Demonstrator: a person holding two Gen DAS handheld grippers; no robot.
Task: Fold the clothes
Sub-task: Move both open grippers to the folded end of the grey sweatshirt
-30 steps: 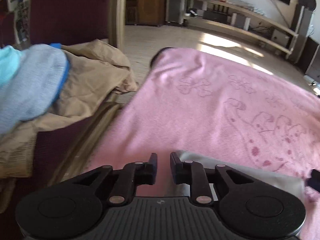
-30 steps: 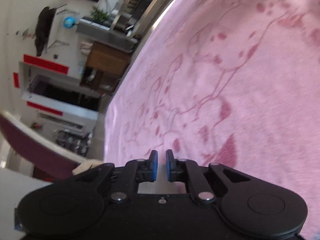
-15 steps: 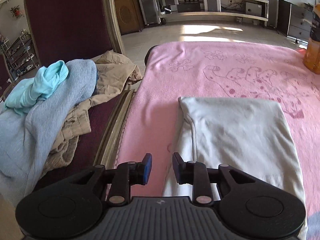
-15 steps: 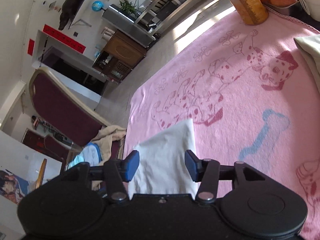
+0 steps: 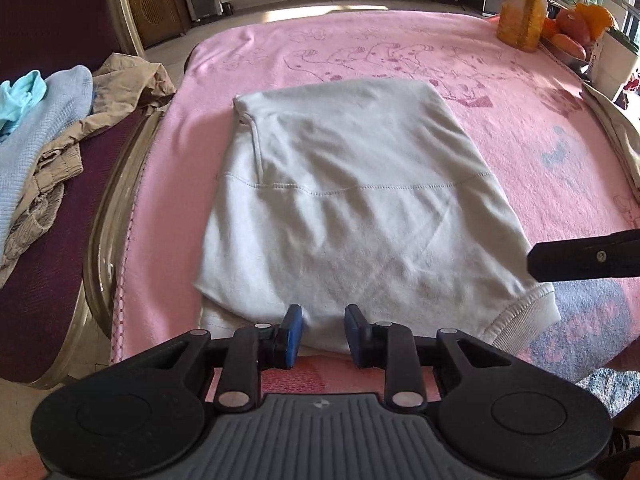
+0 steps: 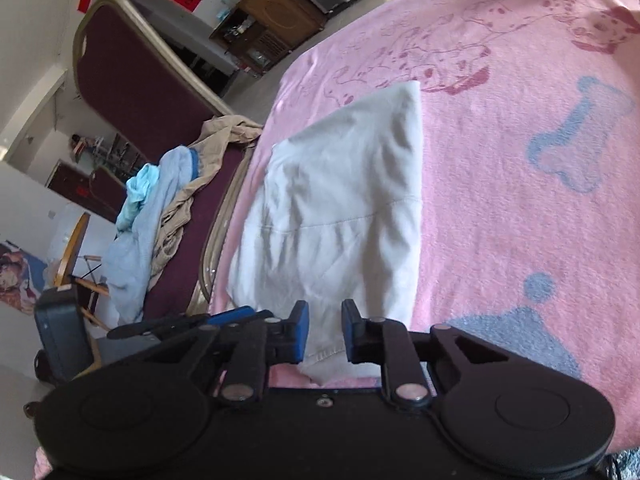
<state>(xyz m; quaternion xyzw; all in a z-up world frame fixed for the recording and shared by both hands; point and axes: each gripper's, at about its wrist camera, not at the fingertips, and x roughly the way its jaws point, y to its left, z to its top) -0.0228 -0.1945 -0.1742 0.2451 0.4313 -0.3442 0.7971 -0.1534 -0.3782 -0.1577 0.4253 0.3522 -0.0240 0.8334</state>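
Both grippers have drawn back to the near hem of the folded grey-white garment (image 5: 352, 200), which lies flat on the pink blanket (image 5: 540, 128) directly ahead of them. Left gripper (image 5: 322, 334) stands slightly parted, gripping nothing; right gripper (image 6: 324, 330) has just been closing, the hem between its pads, though contact cannot be confirmed, seemingly placed for another fold

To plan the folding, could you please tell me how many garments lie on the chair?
3: turquoise top uppermost, blue knit beneath, beige garment alongside; others may be hidden.
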